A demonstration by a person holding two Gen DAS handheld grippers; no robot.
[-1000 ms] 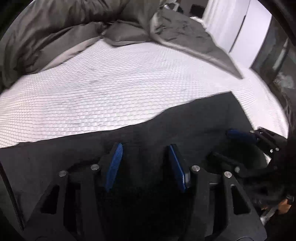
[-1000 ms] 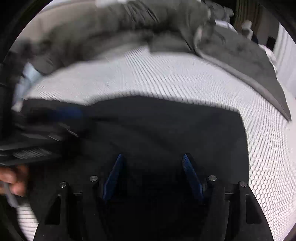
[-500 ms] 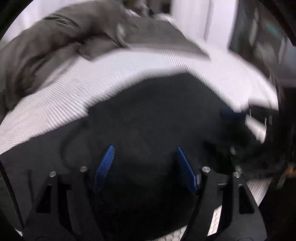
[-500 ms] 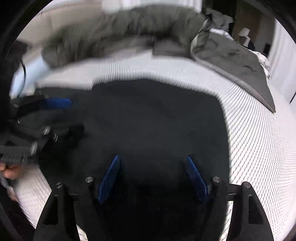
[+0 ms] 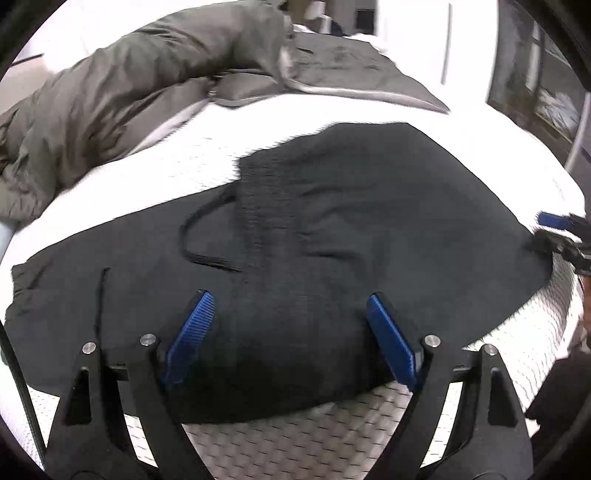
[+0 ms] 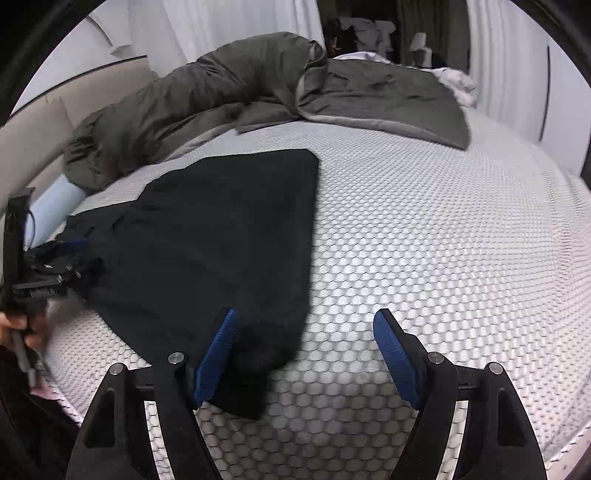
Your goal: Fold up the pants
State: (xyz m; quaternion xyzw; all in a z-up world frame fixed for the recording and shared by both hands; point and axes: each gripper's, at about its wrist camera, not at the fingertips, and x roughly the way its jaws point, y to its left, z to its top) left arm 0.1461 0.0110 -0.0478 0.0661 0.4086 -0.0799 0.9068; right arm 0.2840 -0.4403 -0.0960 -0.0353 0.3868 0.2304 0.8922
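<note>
Now the left tongs (image 5: pixel 288 332) hover low over the near edge of the black pants (image 5: pixel 332 236), blue pads (image 5: pixel 192 332) spread wide and still parting, the dark cloth beneath them but neither pad pressing on it: released, nothing gripped. Over on the right, the right tongs (image 6: pixel 306 347) stand apart too, jaws easing a touch wider; the left pad (image 6: pixel 216 354) sits just at the near corner of the pants, which pokes in between the jaws, while the right pad hangs over bare mattress. No clamp there either.

The pants lie flat on the bed (image 6: pixel 424 258), on its white honeycomb-textured cover, already doubled over into a broad dark shape. In the left wrist view the ribbed waistband (image 5: pixel 266 192) runs up the middle of the cloth, and a drawstring (image 5: pixel 199 240) loops out to its left over the fabric. At the right rim of that view the other tongs' blue pad shows at the edge of the pants; in the right wrist view the left tool shows at the left rim, with part of a hand (image 6: pixel 18 328) behind it.

Farther back, a crumpled grey-green duvet (image 6: pixel 229 88) is heaped across the far side of the bed, well apart from the pants, with a pale blue pillow (image 6: pixel 55 206) peeking out at its left end. Beyond it stand white curtains (image 6: pixel 240 22).
</note>
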